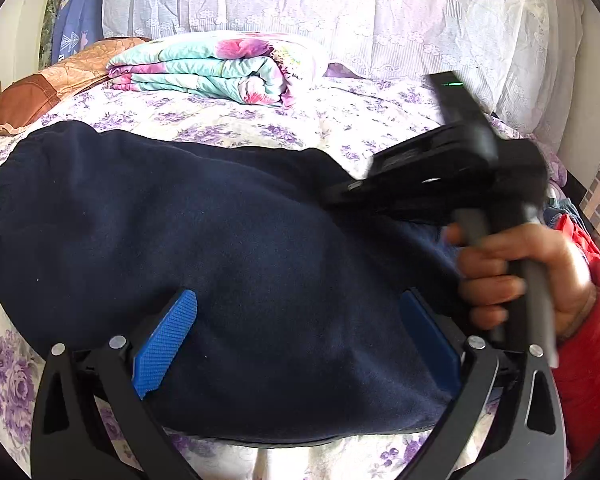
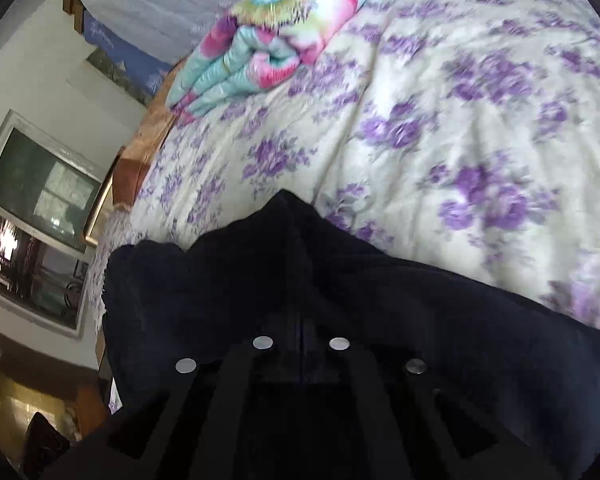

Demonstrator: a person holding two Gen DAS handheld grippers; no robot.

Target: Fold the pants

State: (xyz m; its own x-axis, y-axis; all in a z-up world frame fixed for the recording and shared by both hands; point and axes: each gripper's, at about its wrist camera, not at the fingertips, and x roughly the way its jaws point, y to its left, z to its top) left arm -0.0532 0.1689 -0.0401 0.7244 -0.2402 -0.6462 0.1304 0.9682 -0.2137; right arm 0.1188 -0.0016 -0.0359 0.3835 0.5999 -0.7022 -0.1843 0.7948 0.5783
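Bed (image 1: 260, 120): covered by a cream sheet printed with purple flowers; it fills most of both views and carries everything else.
Curtain (image 1: 340, 8): pale lace cloth hanging along the far side of the bed.
Pants (image 1: 220, 240): dark navy fleece, lying across the near part of the bed in the left wrist view, bunched into a broad mound; the gathered waistband sits at the left end. In the right wrist view the same dark cloth (image 2: 300, 280) rises to a peak straight ahead of the camera.
Quilt (image 1: 204, 68): folded, turquoise with pink flowers, at the far side of the bed, well apart from the pants.
Pillow (image 1: 48, 88): brown and orange, at the far left, just beside the quilt.
Right tongs (image 1: 352, 192): black tool seen from the left wrist view at the right end of the pants, blurred, its tip pressed against the cloth. In its own view the fingers are drawn close together with a fold of pants pinched between them and cloth draped over them.
Right hand (image 1: 512, 276): wrapped around the grey handle of the right tongs; a red sleeve (image 1: 592, 352) covers the wrist.
Left tongs (image 1: 296, 344): blue pads spread wide apart, holding nothing, hanging over the near edge of the pants.
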